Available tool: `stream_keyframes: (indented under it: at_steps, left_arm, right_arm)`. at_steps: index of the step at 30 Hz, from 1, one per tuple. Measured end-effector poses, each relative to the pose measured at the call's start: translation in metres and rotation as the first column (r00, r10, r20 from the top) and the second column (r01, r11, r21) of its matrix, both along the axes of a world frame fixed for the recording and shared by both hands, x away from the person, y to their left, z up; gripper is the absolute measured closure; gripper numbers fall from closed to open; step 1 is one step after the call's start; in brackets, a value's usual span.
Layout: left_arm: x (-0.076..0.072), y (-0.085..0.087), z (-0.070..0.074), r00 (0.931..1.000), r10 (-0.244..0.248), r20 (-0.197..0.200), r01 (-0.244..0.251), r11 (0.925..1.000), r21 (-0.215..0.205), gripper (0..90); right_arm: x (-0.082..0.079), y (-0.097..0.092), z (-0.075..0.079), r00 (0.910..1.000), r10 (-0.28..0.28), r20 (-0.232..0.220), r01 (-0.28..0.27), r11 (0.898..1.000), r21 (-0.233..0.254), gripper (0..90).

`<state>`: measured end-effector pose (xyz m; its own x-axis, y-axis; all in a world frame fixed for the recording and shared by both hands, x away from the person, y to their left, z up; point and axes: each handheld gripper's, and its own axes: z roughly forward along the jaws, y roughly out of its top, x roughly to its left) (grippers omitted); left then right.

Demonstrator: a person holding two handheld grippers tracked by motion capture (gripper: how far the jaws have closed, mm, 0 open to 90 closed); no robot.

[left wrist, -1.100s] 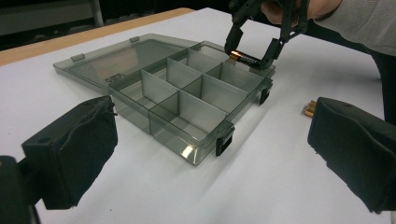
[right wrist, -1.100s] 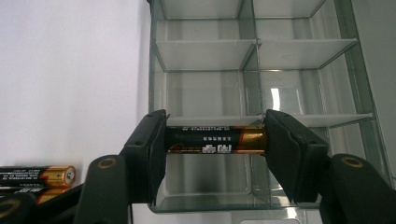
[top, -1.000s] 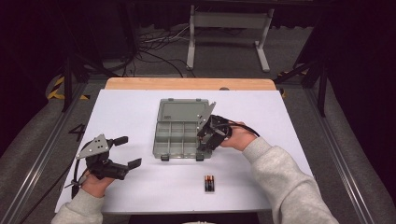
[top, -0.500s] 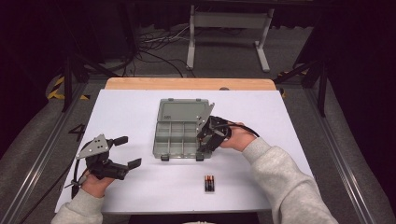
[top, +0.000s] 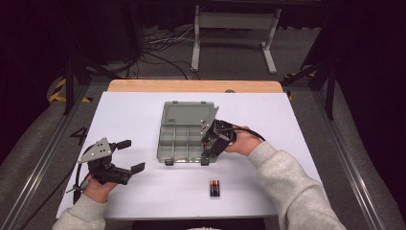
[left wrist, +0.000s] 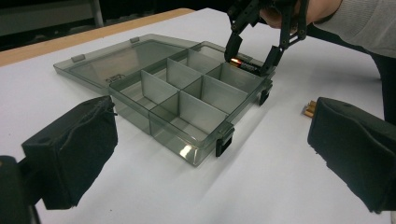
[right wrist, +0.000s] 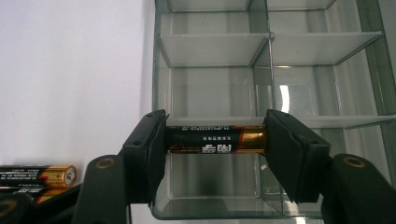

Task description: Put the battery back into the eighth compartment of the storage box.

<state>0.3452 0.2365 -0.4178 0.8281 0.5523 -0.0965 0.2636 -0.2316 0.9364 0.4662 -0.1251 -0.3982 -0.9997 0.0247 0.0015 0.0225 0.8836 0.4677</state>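
Holding a black-and-gold AA battery (right wrist: 215, 139) end to end between its pads, the right gripper (right wrist: 215, 149) hangs over the clear smoky-grey plastic compartment box (top: 178, 140), right at the near right corner cell. Jaws are about half spread, clamped on the battery's two ends, and it lies level across them. From the left gripper view you can see that battery (left wrist: 244, 66) sitting low in that corner cell. The box lid is flipped open flat behind it. The left gripper (top: 125, 156) rests off to the left on the white tabletop (top: 297, 124), jaws wide apart with nothing in them. Two spare batteries (top: 214, 189) lie side by side near the front edge.
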Motion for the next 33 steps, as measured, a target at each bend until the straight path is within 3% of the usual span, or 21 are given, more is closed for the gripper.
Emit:
stream_keyframes:
  at_steps: [9,16,25,33]
  left_arm:
    - [0.0,0.001,0.0,1.0,-0.002,-0.003,0.002,1.0,0.002,2.2]
    - [0.001,0.0,0.0,1.0,0.001,0.0,-0.001,1.0,0.003,2.2]
    - [0.0,0.0,0.0,1.0,-0.001,-0.002,0.001,1.0,0.003,2.2]
    - [0.001,-0.001,0.0,1.0,-0.006,-0.005,0.006,1.0,0.007,2.2]
  right_arm:
    - [-0.002,-0.007,0.007,0.9993,-0.03,0.021,0.03,0.999,0.019,28.1]
    - [-0.007,-0.013,0.021,0.9969,-0.073,0.028,0.071,0.996,0.059,11.3]
    - [-0.026,-0.023,0.041,0.9926,-0.102,0.066,0.093,0.987,0.128,6.3]
    - [-0.042,-0.038,0.051,0.9879,-0.13,0.084,0.116,0.981,0.158,4.8]
